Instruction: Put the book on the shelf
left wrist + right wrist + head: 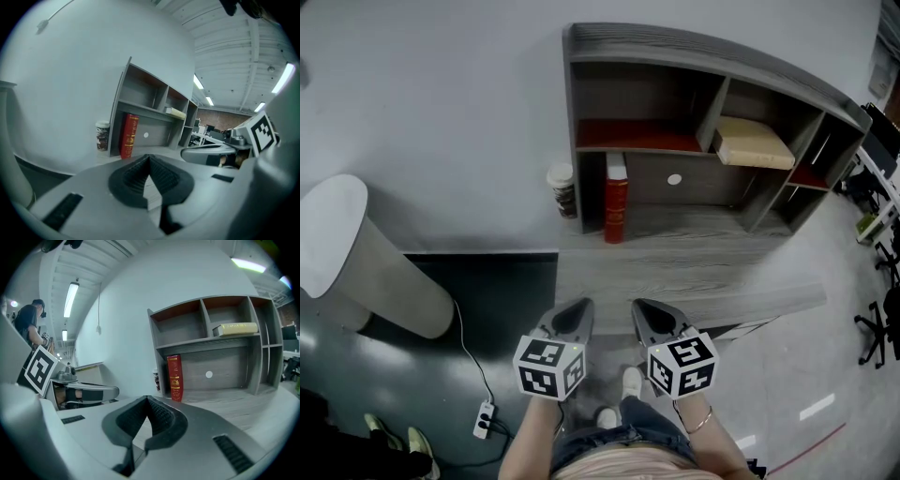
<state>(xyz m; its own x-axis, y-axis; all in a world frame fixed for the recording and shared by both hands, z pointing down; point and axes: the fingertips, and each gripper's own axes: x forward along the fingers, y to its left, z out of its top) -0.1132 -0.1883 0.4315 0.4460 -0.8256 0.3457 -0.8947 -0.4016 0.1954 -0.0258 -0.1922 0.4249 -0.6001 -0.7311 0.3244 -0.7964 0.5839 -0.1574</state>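
Fingers (129, 180), ribbed, pressed together on left gripper (581, 306) and right gripper (639, 307); red book (616, 208) upright in woodgrain shelf (703, 47)

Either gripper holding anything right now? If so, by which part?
Nothing held. Left gripper and right gripper are both shut, with nothing between their fingers. The red book stands upright at the shelf, apart from both.

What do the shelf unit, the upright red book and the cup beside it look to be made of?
Shelf unit: probably laminated board with a matte grey wood-grain finish; streaked grain shows on its top and base.
Red book: stiff hardcover, likely cloth or coated paper, with gold print on the spine.
Cup: seemingly printed paper with a pale lid, perhaps plastic; too small to be sure.
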